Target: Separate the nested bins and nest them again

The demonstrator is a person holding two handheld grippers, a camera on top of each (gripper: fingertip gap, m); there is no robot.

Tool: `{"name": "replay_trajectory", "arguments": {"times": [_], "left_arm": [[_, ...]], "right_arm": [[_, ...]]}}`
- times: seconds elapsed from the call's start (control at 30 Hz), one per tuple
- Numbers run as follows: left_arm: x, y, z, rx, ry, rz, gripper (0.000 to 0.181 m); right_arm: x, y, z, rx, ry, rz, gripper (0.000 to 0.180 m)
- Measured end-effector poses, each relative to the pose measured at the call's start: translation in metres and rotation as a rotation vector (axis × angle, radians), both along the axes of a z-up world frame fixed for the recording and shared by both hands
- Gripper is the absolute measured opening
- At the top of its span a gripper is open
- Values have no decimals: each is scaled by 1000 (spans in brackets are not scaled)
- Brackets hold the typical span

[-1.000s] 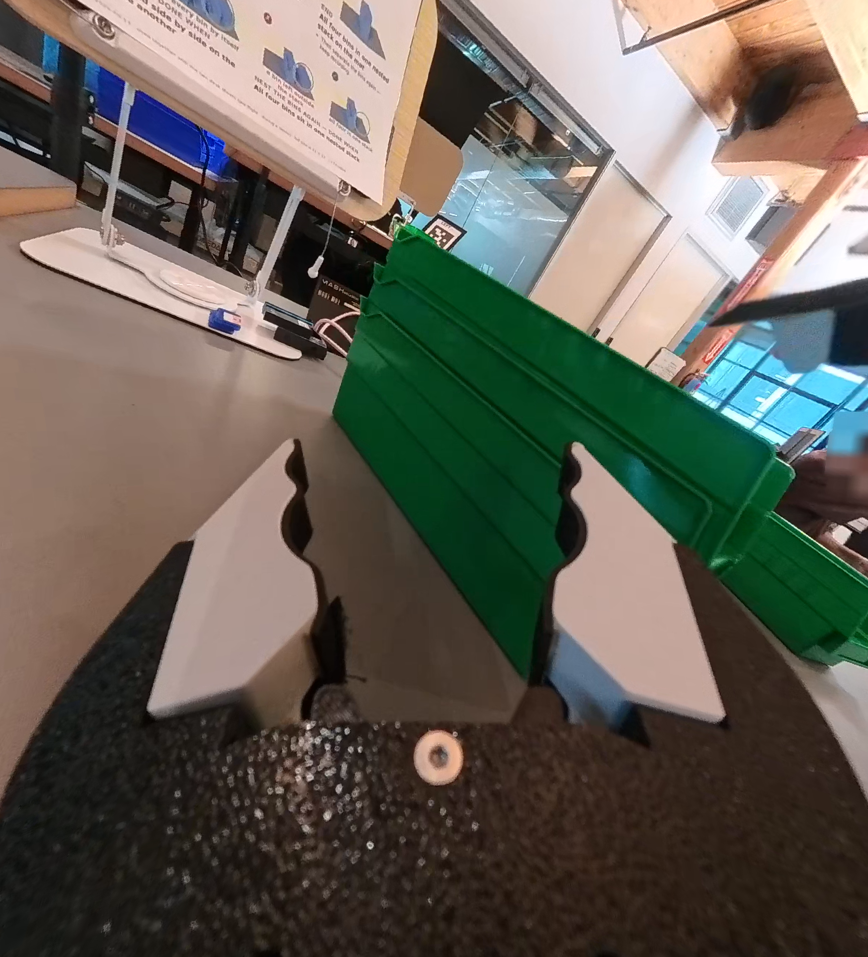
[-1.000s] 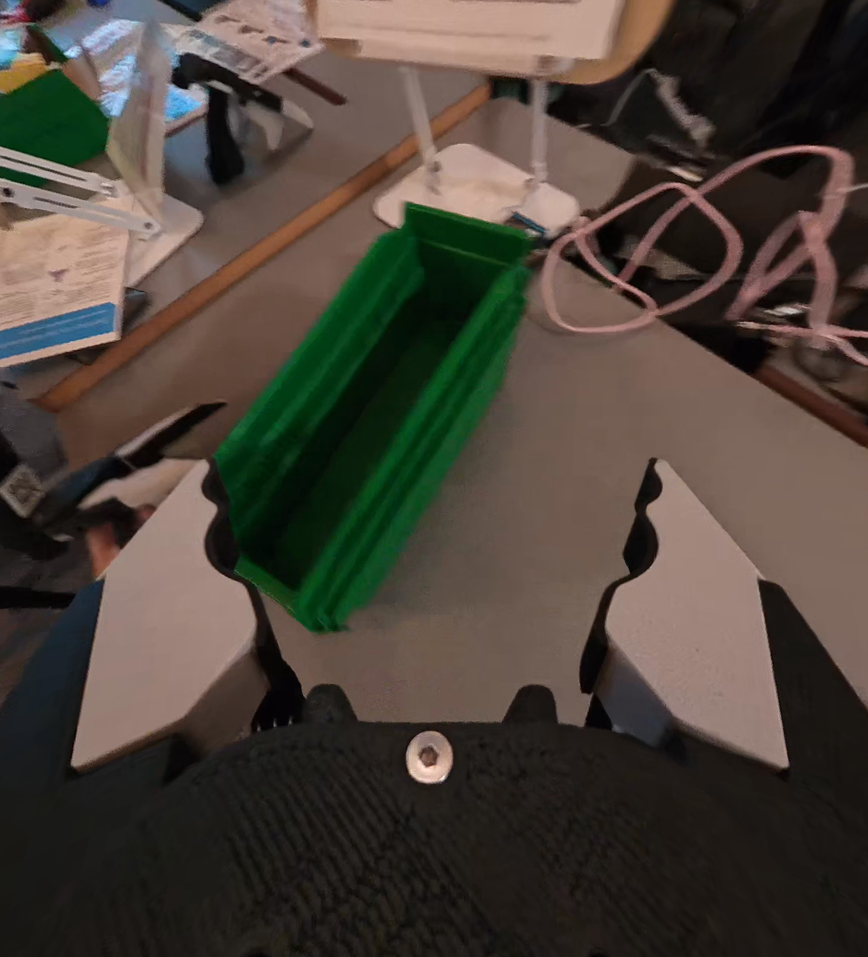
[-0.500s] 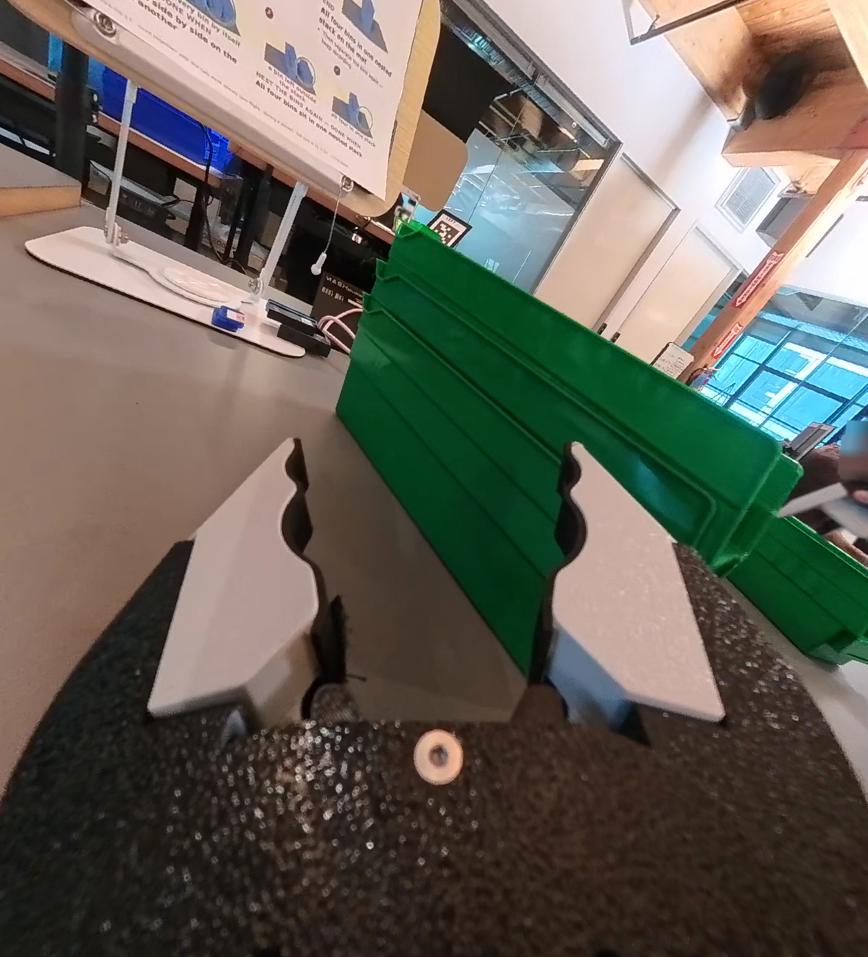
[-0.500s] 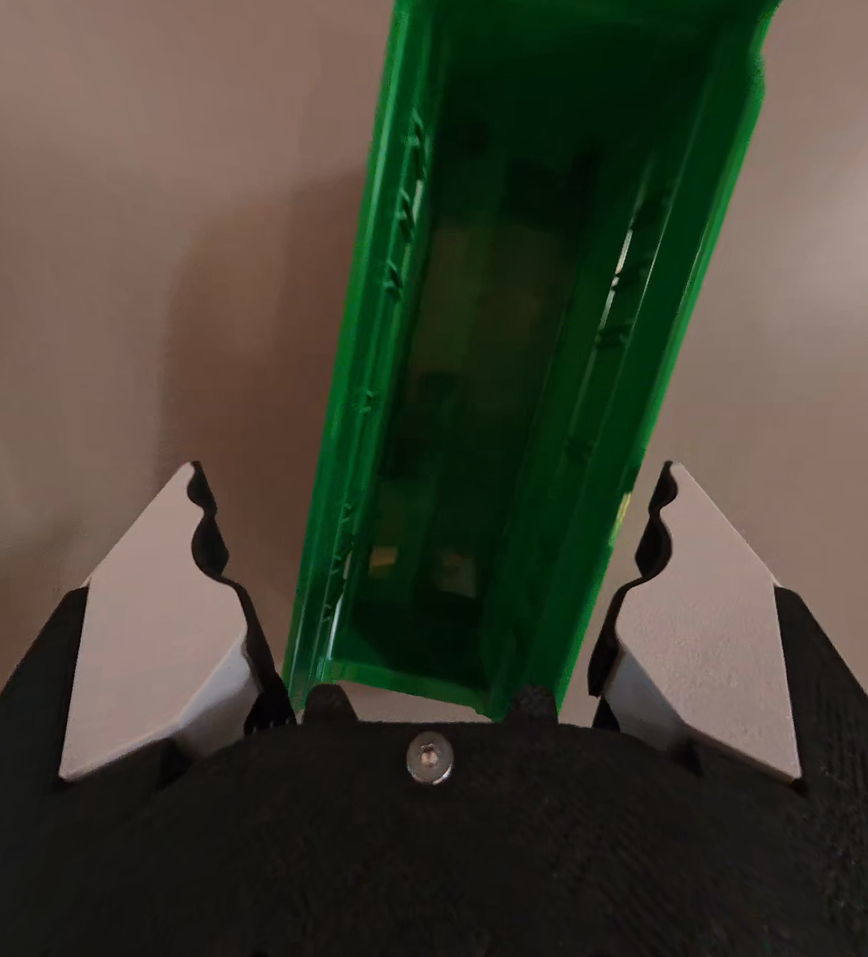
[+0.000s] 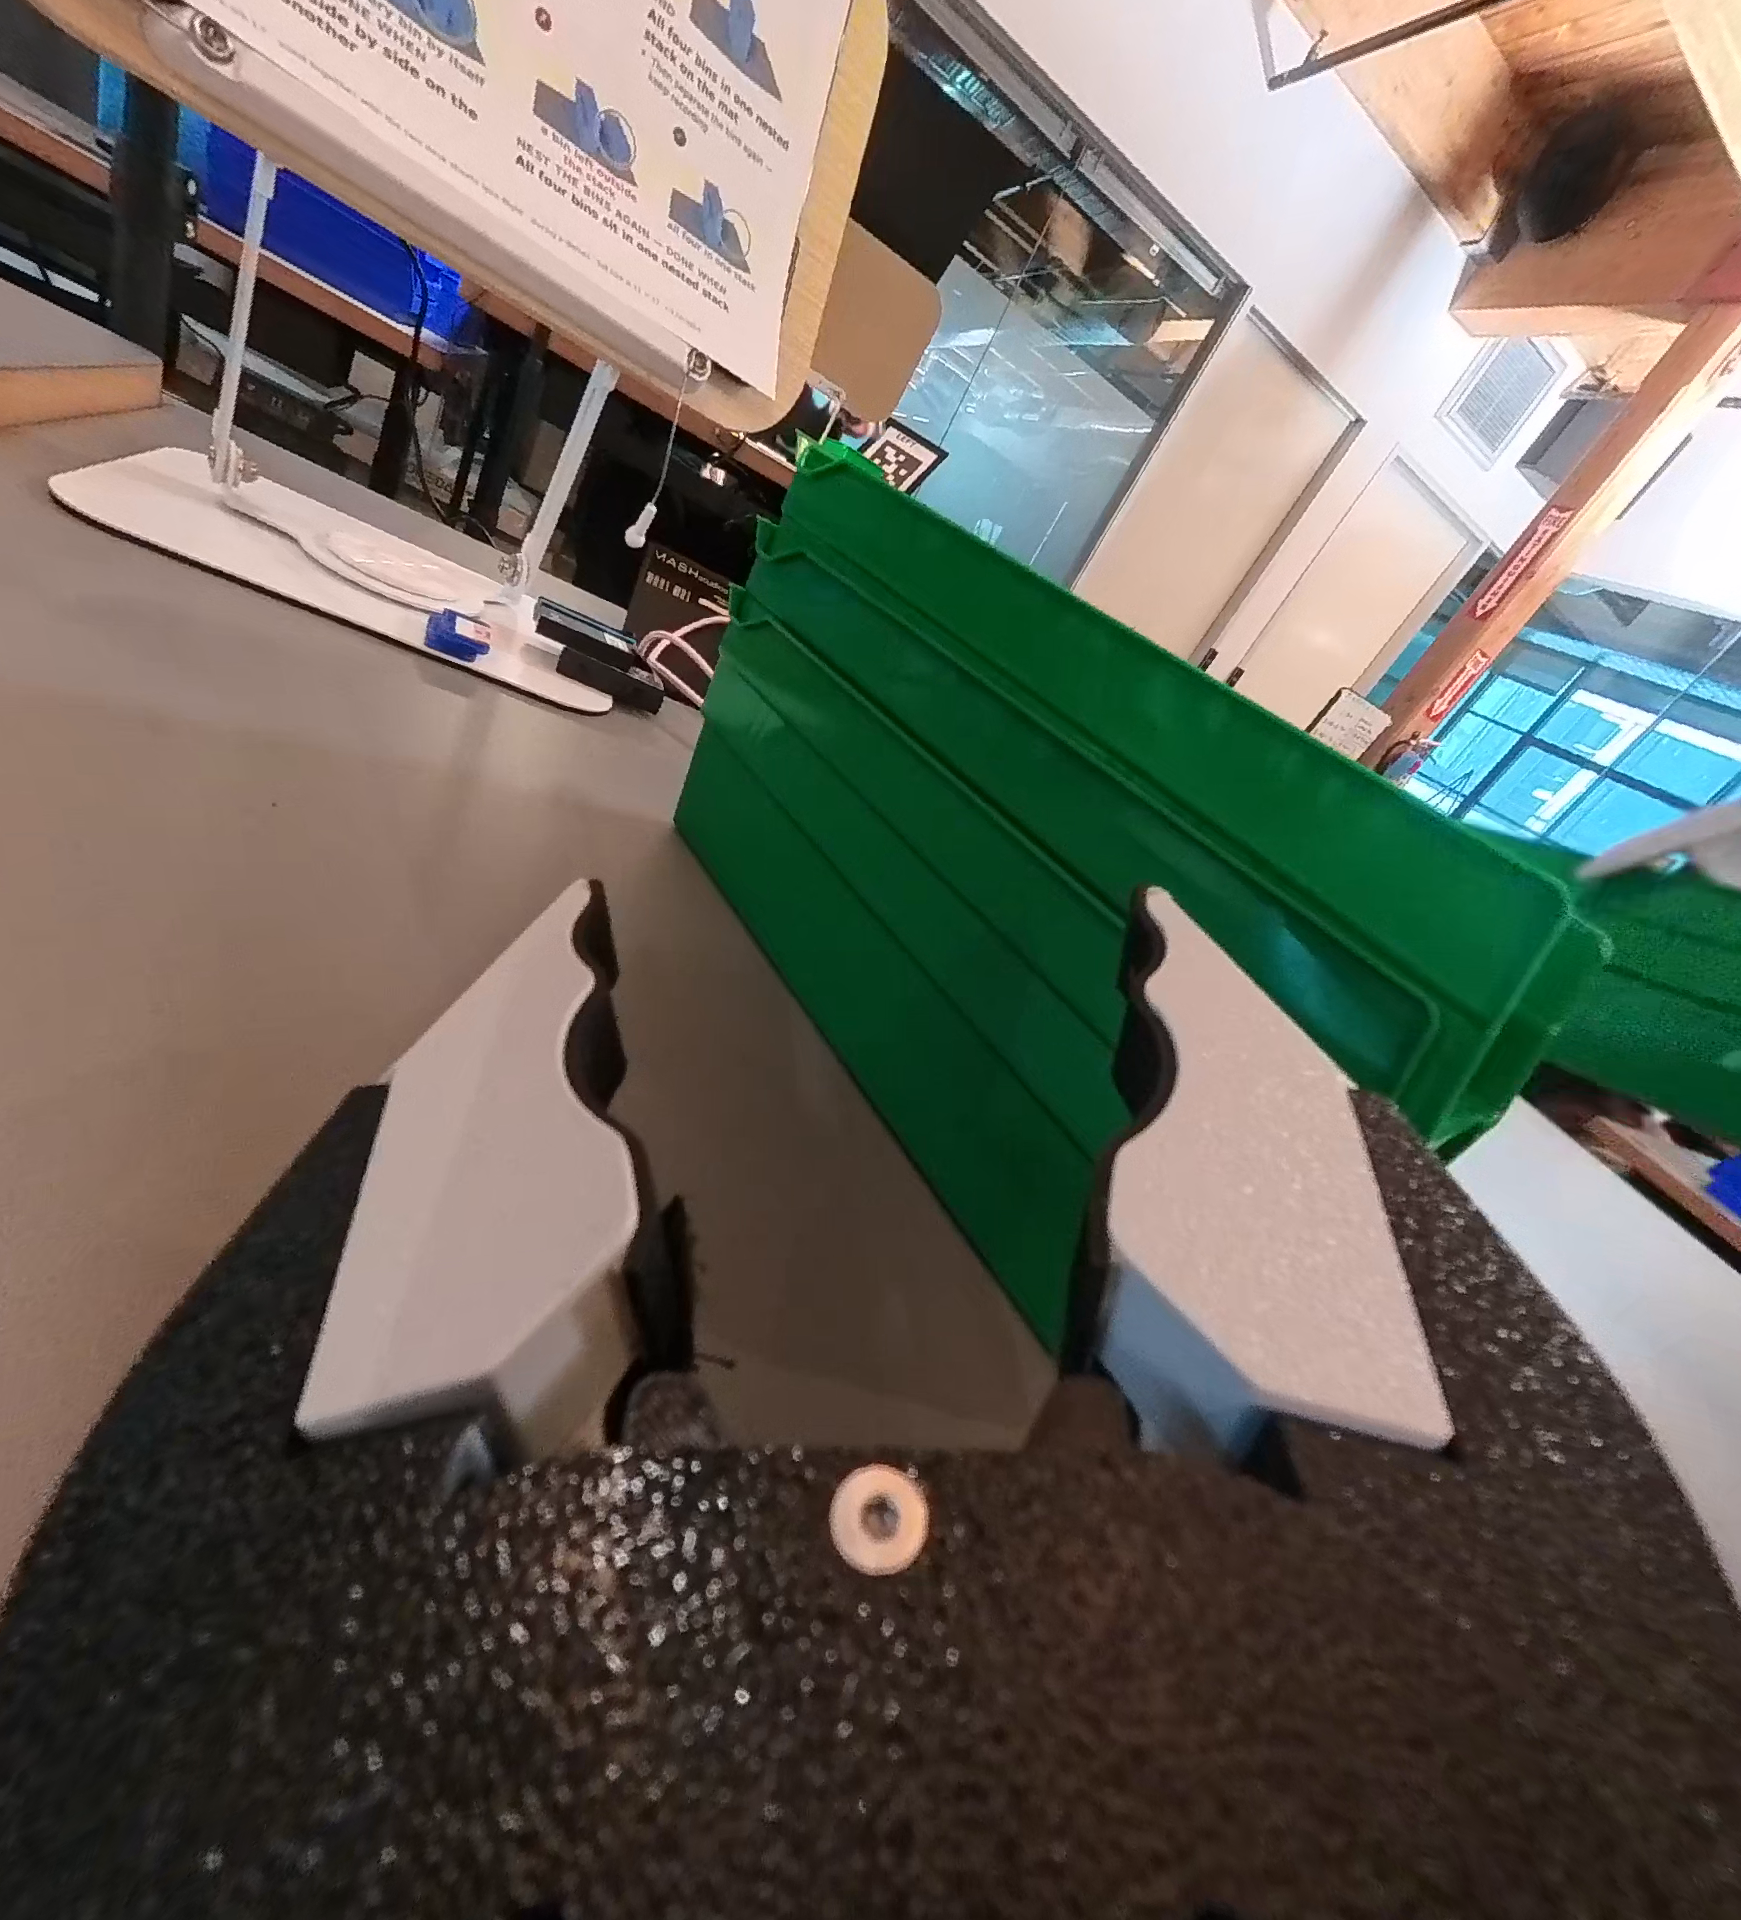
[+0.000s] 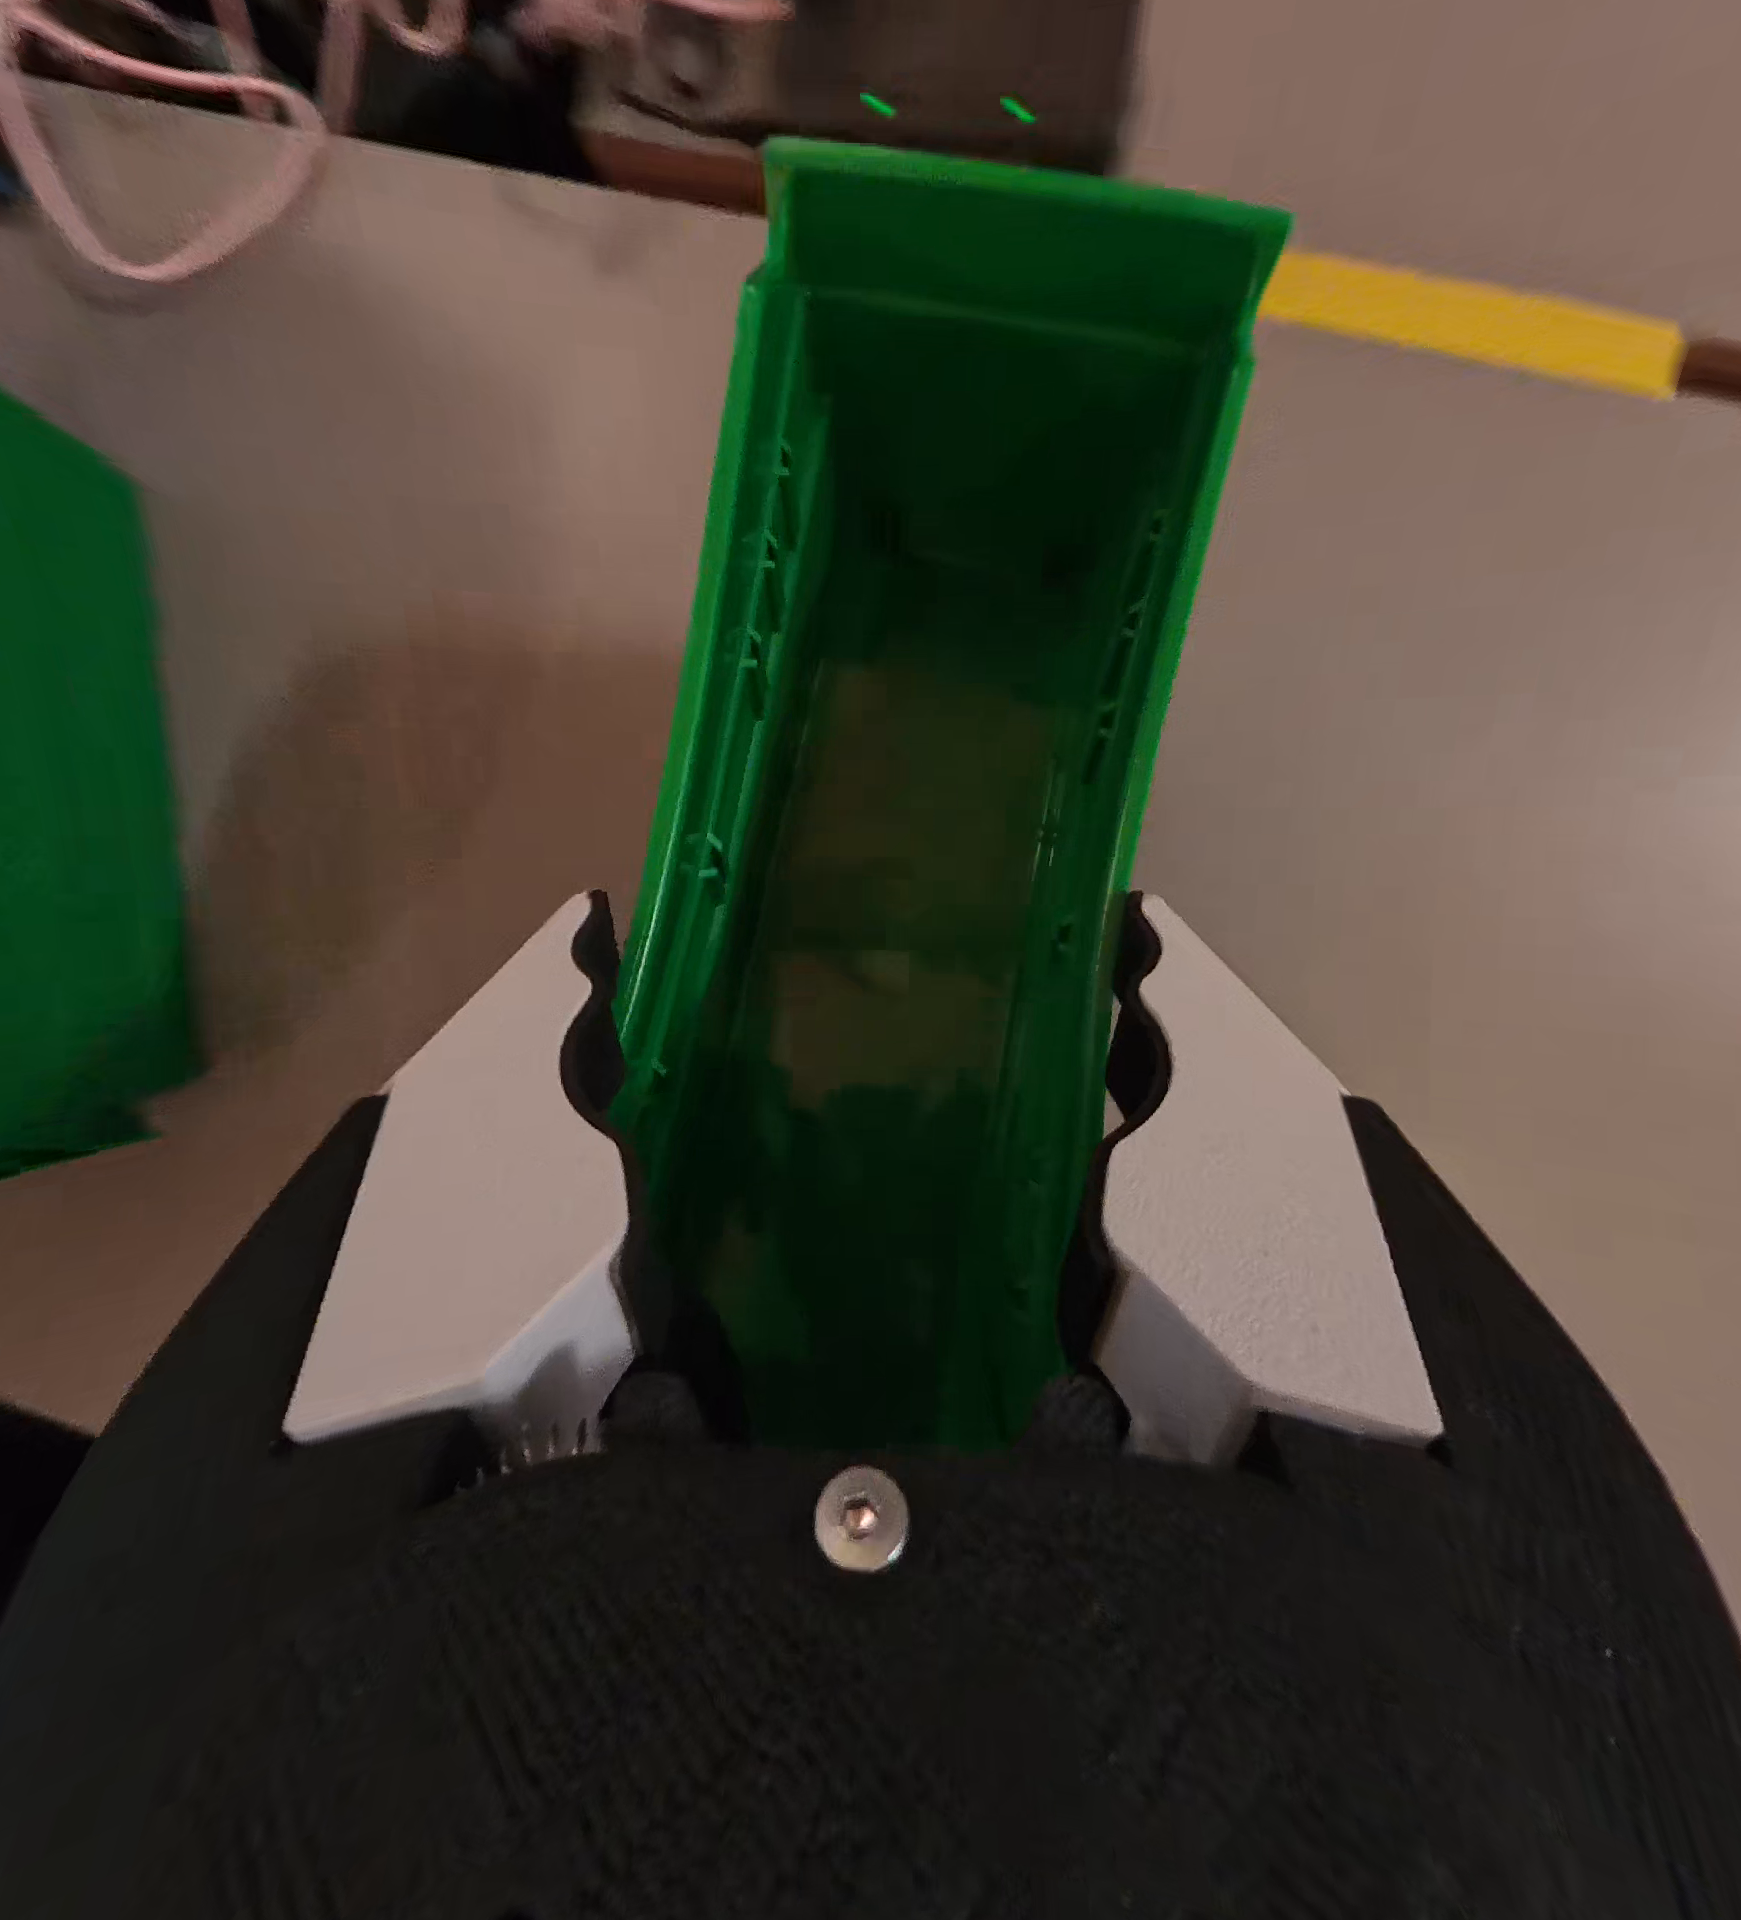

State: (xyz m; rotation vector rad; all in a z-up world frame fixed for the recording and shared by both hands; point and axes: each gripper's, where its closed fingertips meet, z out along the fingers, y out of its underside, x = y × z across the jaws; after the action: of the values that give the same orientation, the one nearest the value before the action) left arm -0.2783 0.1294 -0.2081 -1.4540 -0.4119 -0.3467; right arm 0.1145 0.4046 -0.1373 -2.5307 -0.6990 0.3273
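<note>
Between right tool (image 6: 866, 914) fingers | green bin (image 6: 959, 644) | lengthwise, pointing away

Green bins (image 5: 1001, 831), grey table (image 5: 222, 831), pink cable (image 6: 118, 208), yellow edge strip (image 6: 1468, 322).

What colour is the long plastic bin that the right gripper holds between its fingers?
The long plastic bin in the right gripper is bright green, seen best in the right wrist view.

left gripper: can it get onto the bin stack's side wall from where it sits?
Probably yes. The left gripper is open, low on the grey table, with the green bin stack right by its far finger; nothing lies between.
</note>
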Motion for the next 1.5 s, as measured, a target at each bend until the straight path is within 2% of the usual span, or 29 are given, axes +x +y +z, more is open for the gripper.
{"name": "replay_trajectory", "arguments": {"times": [0.17, 0.3, 0.4, 0.6, 0.93, 1.17, 1.3, 1.37, 1.4, 1.5], "left_arm": [[0, 0, 1, 8, -6, -4, 96], [0, -1, 1, 9, -2, -5, 96], [0, 0, 1, 8, -2, -6, 96], [1, -1, 2, 10, 5, -6, 96], [1, 0, 1, 9, -3, -11, 95], [1, -1, 1, 12, 0, -12, 95], [2, -1, 2, 12, 2, -13, 96], [2, -1, 2, 14, 2, -15, 96], [3, -1, 2, 16, 3, -18, 97], [9, -1, 6, 38, 16, -65, 100]], "right_arm": [[-107, -43, 64, 77, 76, 189, 97], [-185, -86, 100, 87, 139, 307, 98], [-236, -115, 110, 77, 163, 350, 98], [-312, -151, 99, 27, 184, 333, 99], [-339, -145, 37, 103, 82, 275, 103], [-343, -143, -3, 174, 27, 307, 111], [-345, -141, -7, 216, 55, 314, 122], [-346, -146, -4, 175, 92, 334, 132], [-348, -152, 2, 134, 139, 348, 138], [-350, -157, 40, 102, 295, 387, 134]]}}
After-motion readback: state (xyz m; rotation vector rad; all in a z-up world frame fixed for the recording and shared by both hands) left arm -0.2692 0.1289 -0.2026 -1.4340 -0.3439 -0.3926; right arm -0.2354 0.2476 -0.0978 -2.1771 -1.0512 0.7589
